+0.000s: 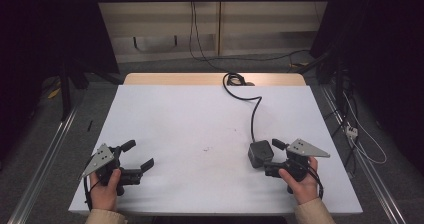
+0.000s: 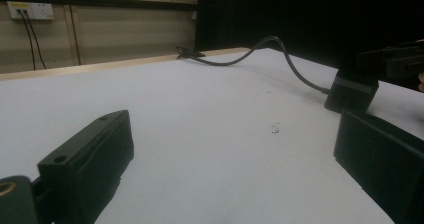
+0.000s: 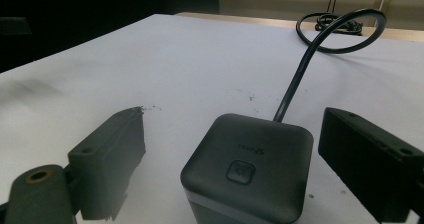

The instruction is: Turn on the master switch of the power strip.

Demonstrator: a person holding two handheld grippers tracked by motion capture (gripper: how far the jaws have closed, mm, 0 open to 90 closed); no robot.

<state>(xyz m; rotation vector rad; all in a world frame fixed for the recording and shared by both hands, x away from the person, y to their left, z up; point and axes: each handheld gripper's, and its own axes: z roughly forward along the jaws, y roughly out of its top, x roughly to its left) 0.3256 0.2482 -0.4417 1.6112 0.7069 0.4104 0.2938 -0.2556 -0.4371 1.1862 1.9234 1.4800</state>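
A small black cube (image 1: 260,153) with a button on top (image 3: 247,169) stands on the white table (image 1: 200,114) at the front right. Its black cable (image 1: 252,111) runs toward the far edge and coils there. My right gripper (image 1: 272,155) is open, with one jaw on each side of the cube and a gap at both sides, as the right gripper view (image 3: 237,134) shows. My left gripper (image 1: 138,155) rests at the front left, open with nothing between its jaws (image 2: 230,149). From the left gripper view the cube (image 2: 351,91) lies off to the right.
A few dark specks (image 1: 206,149) mark the table's middle. The wooden far edge (image 1: 175,78) carries the cable coil (image 1: 235,79). Metal rails (image 1: 47,154) flank the table, loose wires (image 1: 357,134) lie on the floor at right, and a wall socket (image 2: 30,10) sits behind.
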